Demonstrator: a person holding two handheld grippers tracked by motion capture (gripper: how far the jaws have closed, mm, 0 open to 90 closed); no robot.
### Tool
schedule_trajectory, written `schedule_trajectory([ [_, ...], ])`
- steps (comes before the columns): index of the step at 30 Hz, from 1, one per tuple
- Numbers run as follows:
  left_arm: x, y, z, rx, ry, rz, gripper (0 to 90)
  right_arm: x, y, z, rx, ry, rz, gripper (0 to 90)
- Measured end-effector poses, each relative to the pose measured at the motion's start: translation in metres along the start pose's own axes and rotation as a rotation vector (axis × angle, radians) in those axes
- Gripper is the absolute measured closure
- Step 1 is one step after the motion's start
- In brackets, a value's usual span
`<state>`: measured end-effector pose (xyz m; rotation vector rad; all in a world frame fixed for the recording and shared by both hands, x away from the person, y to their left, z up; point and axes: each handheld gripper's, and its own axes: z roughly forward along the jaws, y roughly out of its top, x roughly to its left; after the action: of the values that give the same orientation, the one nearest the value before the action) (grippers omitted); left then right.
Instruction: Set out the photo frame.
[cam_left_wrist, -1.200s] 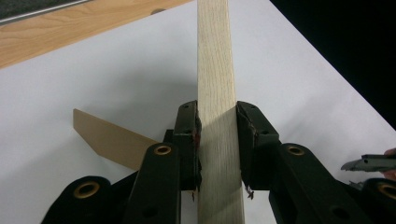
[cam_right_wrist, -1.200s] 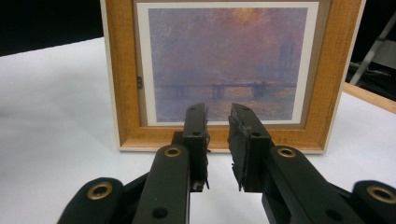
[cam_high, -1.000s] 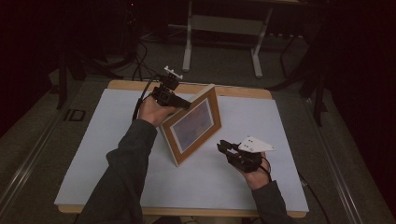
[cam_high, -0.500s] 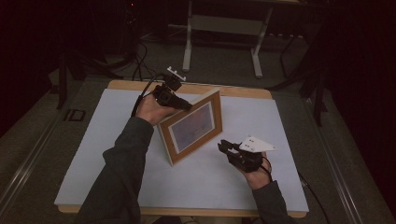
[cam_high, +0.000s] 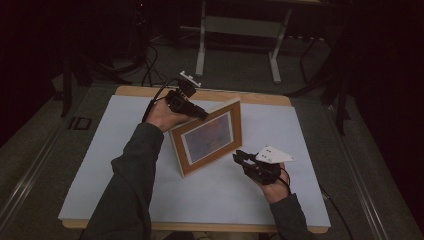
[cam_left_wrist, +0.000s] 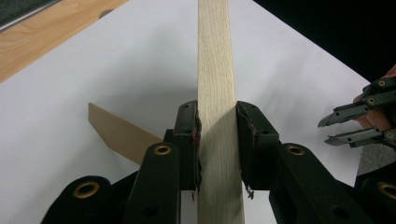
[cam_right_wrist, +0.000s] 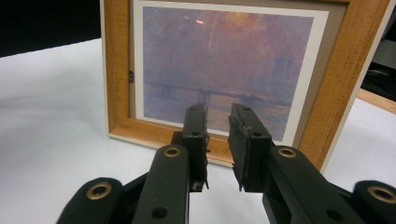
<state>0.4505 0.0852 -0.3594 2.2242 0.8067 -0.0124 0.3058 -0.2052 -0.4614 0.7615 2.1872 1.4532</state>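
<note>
Wooden picture frame (cam_high: 207, 136) stood upright mid-table, its top edge pinched by the left gripper (cam_high: 197, 112); the right gripper (cam_high: 243, 159), at four o'clock, was slightly spread, empty. A loosened pinch could topple it.

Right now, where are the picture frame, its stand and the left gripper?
picture frame (cam_high: 208, 137), high view, the print's middle.
stand (cam_left_wrist: 116, 131), left gripper view, its flat face.
left gripper (cam_left_wrist: 218, 140), left gripper view, between its fingertips.
</note>
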Motion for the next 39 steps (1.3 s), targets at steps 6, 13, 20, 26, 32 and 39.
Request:
schedule_trajectory([
  [6,0.002,-0.002,-0.002,-0.028,-0.004,-0.031,65.4,0.000,0.000,0.000,0.000,0.000,-0.001,76.1],
  [13,0.000,-0.013,-0.018,-0.128,0.046,-0.045,51.8,-0.002,0.000,-0.001,0.001,-0.004,-0.001,74.9],
  [20,-0.010,-0.040,-0.043,-0.278,0.150,-0.081,46.7,-0.011,-0.001,0.001,0.012,-0.022,0.005,73.0],
  [26,-0.019,-0.065,-0.058,-0.369,0.244,-0.099,45.3,-0.026,0.003,0.004,0.005,-0.032,0.038,72.9],
  [32,-0.029,-0.100,-0.063,-0.449,0.282,-0.142,44.5,-0.040,0.009,0.007,0.008,-0.046,0.055,72.7],
  [39,-0.029,-0.128,-0.052,-0.454,0.247,-0.165,43.6,-0.046,0.009,0.009,0.012,-0.052,0.062,72.3],
])
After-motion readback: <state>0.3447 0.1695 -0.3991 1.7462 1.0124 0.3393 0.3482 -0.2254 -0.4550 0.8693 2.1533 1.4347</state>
